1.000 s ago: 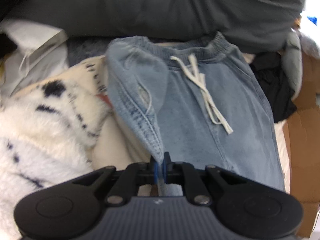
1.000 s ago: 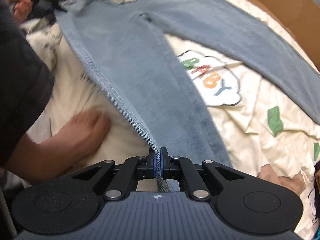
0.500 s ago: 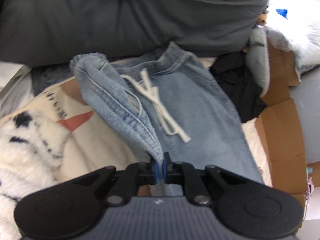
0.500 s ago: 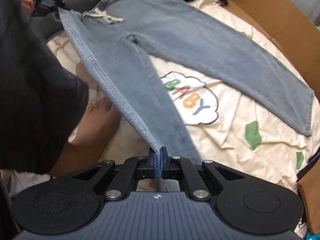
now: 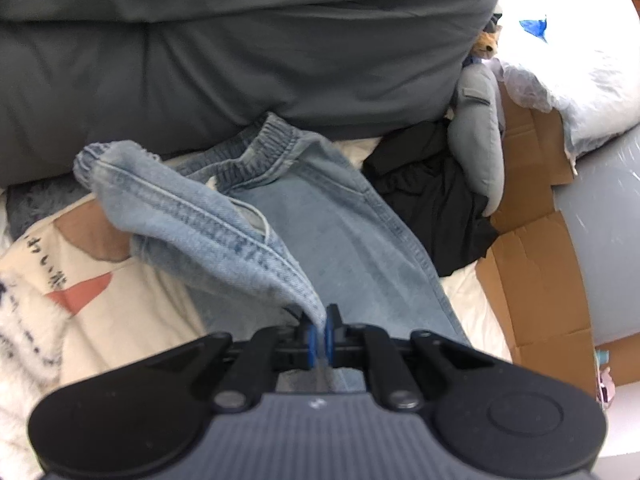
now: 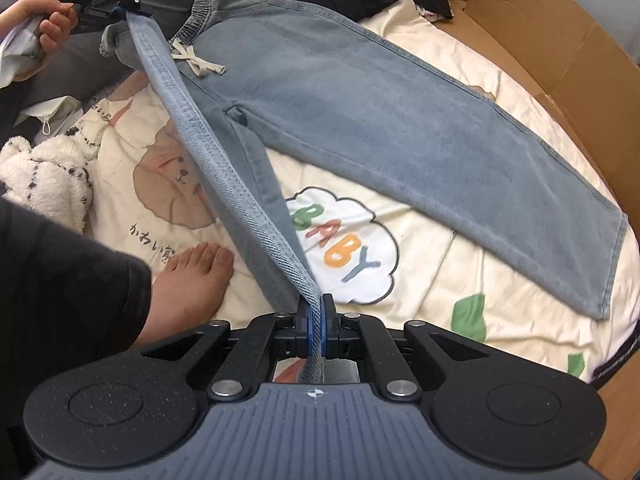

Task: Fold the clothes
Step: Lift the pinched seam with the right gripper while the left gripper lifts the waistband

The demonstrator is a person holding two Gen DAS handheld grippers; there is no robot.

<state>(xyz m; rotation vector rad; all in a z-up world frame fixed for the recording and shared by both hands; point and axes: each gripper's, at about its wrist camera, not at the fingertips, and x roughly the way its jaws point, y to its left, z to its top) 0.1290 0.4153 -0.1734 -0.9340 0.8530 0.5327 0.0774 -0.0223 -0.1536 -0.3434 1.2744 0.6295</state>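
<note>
jeans (image 6: 360, 112): on the cream sheet (image 6: 460, 280), one leg flat, the other lifted | left gripper (image 5: 319, 330): we clamp the waistband corner | right gripper (image 6: 316, 320): we clamp the lifted leg's side seam, hem hidden behind the jaws | drawstring (image 6: 196, 62): seen only from the right wrist | black garment (image 5: 432, 188): beyond the jeans, shape unclear

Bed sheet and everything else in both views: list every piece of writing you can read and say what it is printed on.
"BABY": coloured letters in a white cloud print on the cream bed sheet.
"かわい": start of a dark line of Japanese beside the bear print on the same sheet; the rest is cut off by a foot.
Small white lettering on the left gripper: too blurred to read.
</note>
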